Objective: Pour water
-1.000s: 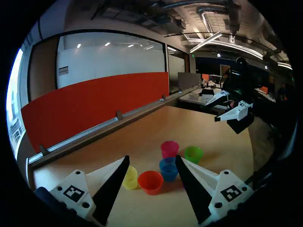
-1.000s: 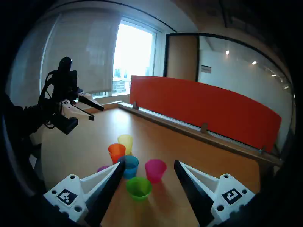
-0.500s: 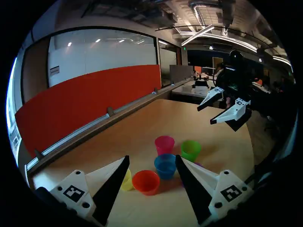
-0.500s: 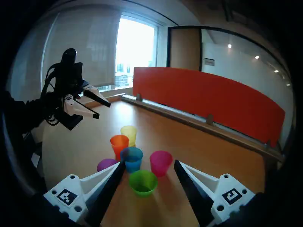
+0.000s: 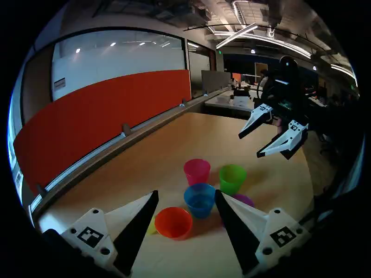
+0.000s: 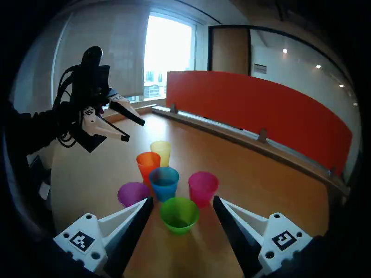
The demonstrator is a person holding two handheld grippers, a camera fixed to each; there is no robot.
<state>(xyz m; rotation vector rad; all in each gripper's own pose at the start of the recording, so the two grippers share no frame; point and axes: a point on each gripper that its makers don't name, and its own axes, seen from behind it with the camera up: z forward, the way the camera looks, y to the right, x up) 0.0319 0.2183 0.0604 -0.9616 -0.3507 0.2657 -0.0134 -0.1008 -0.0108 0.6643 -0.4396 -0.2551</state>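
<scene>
1. Left gripper view: the left gripper [image 5: 186, 193] is spread wide at the bottom edge, with nothing in its grip. Six cups stand on the light wooden table [image 5: 139, 157], one per colour: pink plastic cup [image 5: 197, 170], green plastic cup [image 5: 232, 178], blue plastic cup [image 5: 200, 200], orange plastic cup [image 5: 174, 223], purple plastic cup [image 5: 244, 200] and yellow plastic cup [image 5: 152, 227].
2. Purple is half behind one finger, and yellow is just a sliver behind the other.
3. The right gripper [image 5: 249, 146] hangs in the air beyond the green one, fingers parted and empty.
4. Right gripper view: the right gripper [image 6: 182, 199] is wide open too and holds nothing. The green cup sits between its fingertips.
5. All six cups show fully here, bunched close. They're upright, mouths up, long axes vertical.
6. The left gripper [image 6: 135, 131] is up left, parted and empty.
7. Honestly can't tell if any cup has water, maybe the blue one.
</scene>
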